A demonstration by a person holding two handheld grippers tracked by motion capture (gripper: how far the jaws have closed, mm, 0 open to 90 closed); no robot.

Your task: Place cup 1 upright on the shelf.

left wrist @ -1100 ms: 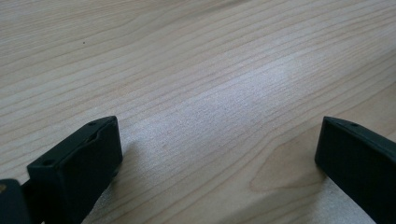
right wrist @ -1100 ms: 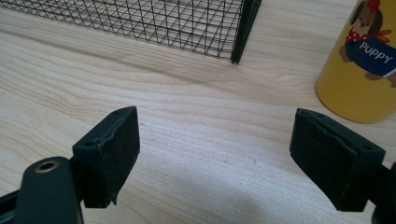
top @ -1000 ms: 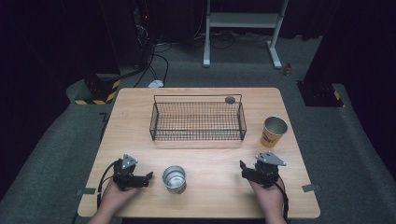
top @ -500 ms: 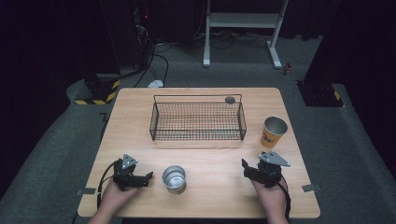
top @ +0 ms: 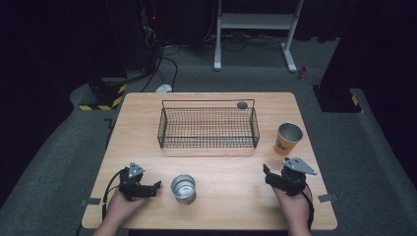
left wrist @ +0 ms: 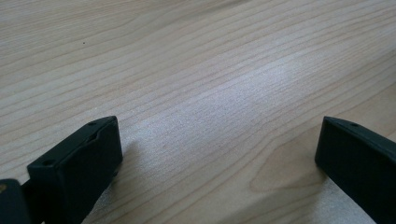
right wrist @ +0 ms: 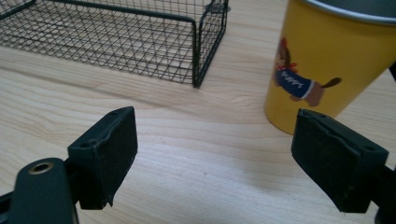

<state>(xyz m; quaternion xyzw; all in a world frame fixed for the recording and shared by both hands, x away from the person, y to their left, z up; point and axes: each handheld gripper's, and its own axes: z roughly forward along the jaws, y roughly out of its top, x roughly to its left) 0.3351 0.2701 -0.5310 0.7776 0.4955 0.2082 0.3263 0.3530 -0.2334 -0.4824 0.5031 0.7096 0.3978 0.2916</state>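
On the wooden table (top: 147, 128), my left gripper (top: 153, 189) lies low near the front left. Its jaws point right toward a silver metal cup (top: 183, 189) and are apart from it. In the left gripper view the gripper (left wrist: 219, 140) is open, with bare wood between the jaws. My right gripper (top: 278, 173) sits near the front right, open and holding nothing. A yellow cup (top: 288, 138) with a cartoon dog stands just beyond it. In the right gripper view that yellow cup (right wrist: 327, 70) is ahead and to the right of the open gripper (right wrist: 217, 135).
A black wire basket (top: 207, 129) stands mid-table, and its near corner (right wrist: 198, 46) shows in the right gripper view. A small dark round object (top: 242, 104) rests at its far right corner. Dark floor, cables and a white stand lie beyond the table.
My right gripper has drifted slightly to the right and toward the front edge. The left gripper and both cups have stayed put.
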